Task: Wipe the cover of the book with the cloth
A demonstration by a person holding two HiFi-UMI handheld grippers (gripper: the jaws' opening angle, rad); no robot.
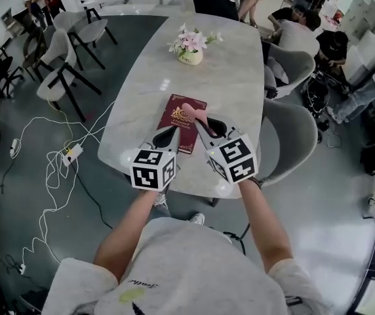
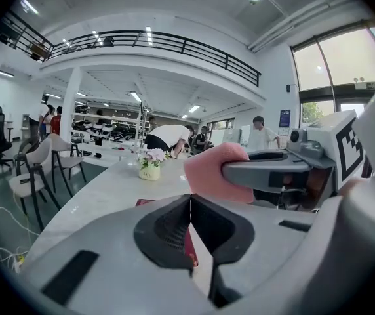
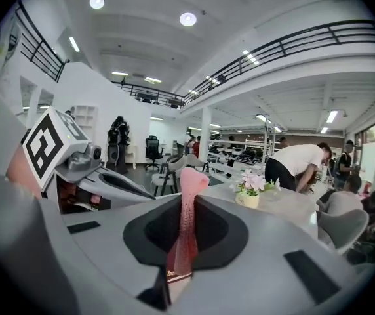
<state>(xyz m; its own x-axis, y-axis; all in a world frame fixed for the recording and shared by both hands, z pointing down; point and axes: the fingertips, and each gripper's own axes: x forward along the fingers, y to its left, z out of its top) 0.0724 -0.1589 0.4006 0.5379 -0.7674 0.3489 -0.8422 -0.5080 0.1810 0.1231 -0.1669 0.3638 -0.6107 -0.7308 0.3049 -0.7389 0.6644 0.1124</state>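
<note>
Head view — forearms (image 1: 134, 223) outstretched; right gripper (image 1: 198, 121) pinches cloth (image 1: 192, 109) over book (image 1: 178, 118), left gripper (image 1: 174, 132) closed.

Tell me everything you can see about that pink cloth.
The cloth is pink, soft and spongy-looking, with a finely dotted surface. It stands squeezed thin between the shut jaws of the right gripper, and its rounded end sticks out past the tips. From the head view it sits above the dark red book. Whether it touches the cover cannot be told.
</note>
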